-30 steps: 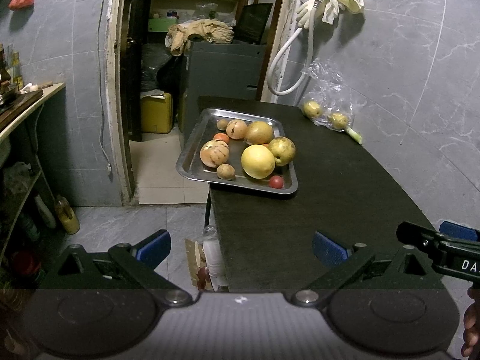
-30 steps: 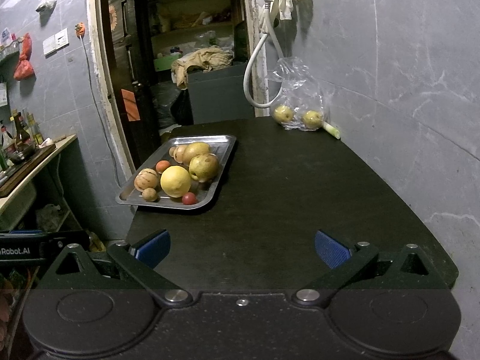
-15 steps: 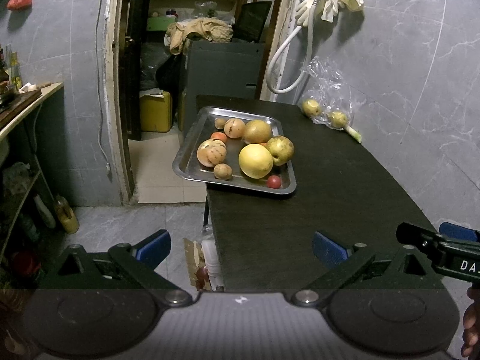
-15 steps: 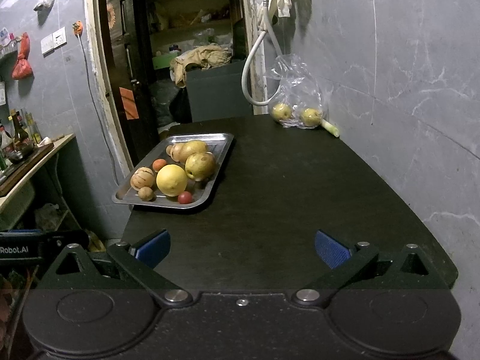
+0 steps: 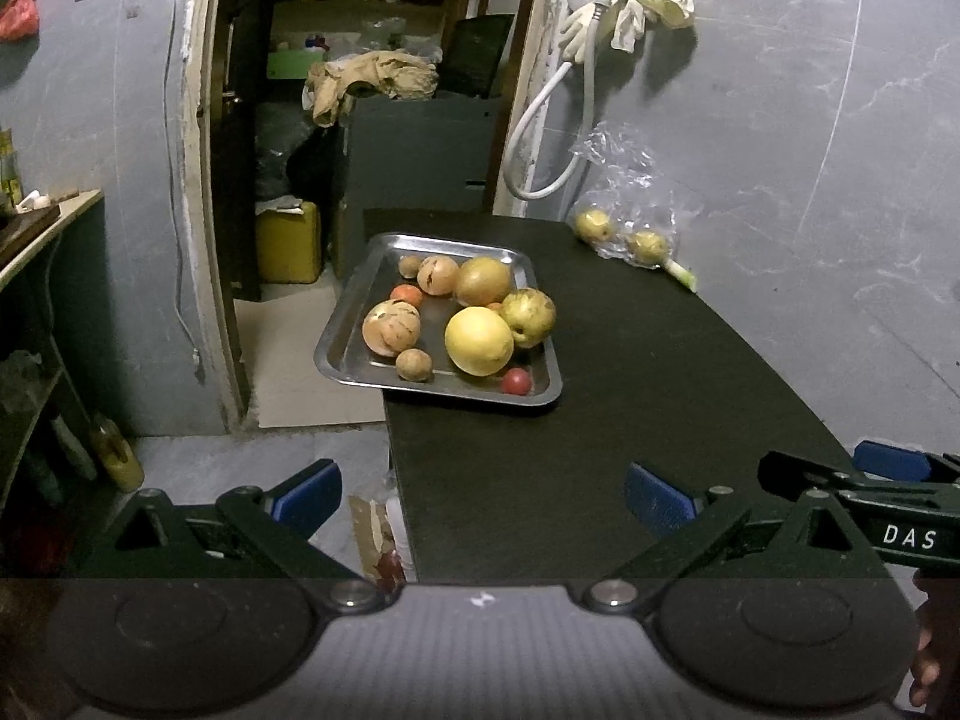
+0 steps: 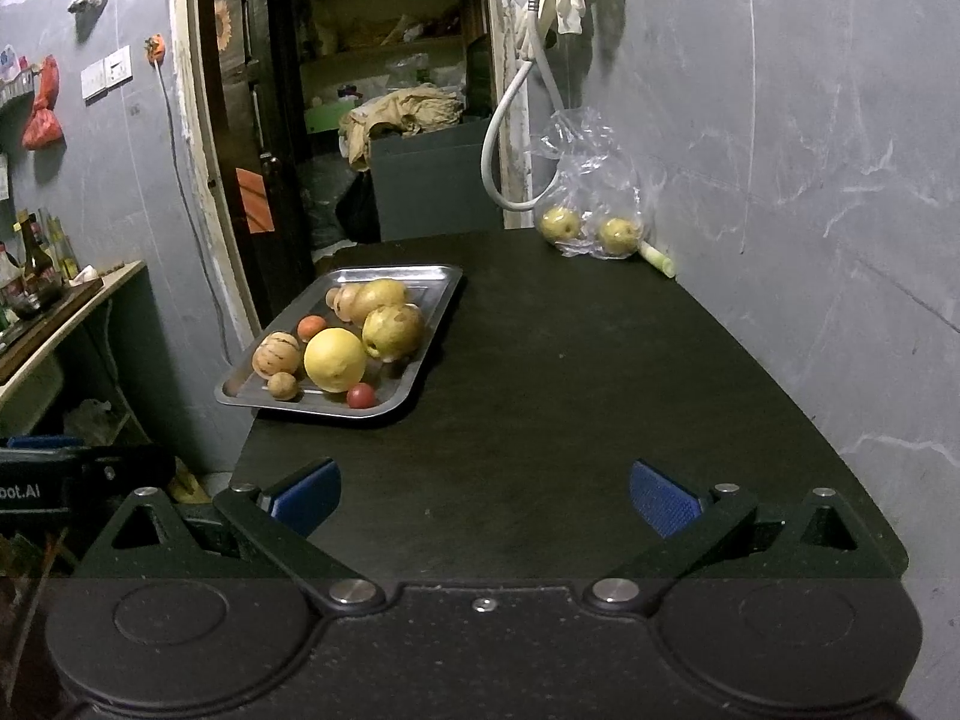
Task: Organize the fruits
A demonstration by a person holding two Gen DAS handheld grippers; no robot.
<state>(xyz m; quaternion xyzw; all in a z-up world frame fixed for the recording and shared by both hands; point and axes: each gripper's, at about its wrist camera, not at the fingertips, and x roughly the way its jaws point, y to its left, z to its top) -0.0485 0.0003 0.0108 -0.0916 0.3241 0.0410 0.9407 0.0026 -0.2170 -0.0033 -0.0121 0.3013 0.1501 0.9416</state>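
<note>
Right wrist view shows both hand-held grippers, right [image 6: 485, 495] and left [image 5: 483, 491], spread wide and empty, well short of the steel tray [image 6: 441, 291] holding mixed fruits [image 6: 335, 359], two pears in a plastic bag [image 6: 591, 192] beyond it, so any reach should likely come in level over the bench [image 6: 600, 396].

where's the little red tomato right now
In both views the red tomato sits in the near right corner of the metal tray, just in front of the big yellow fruit.
</note>
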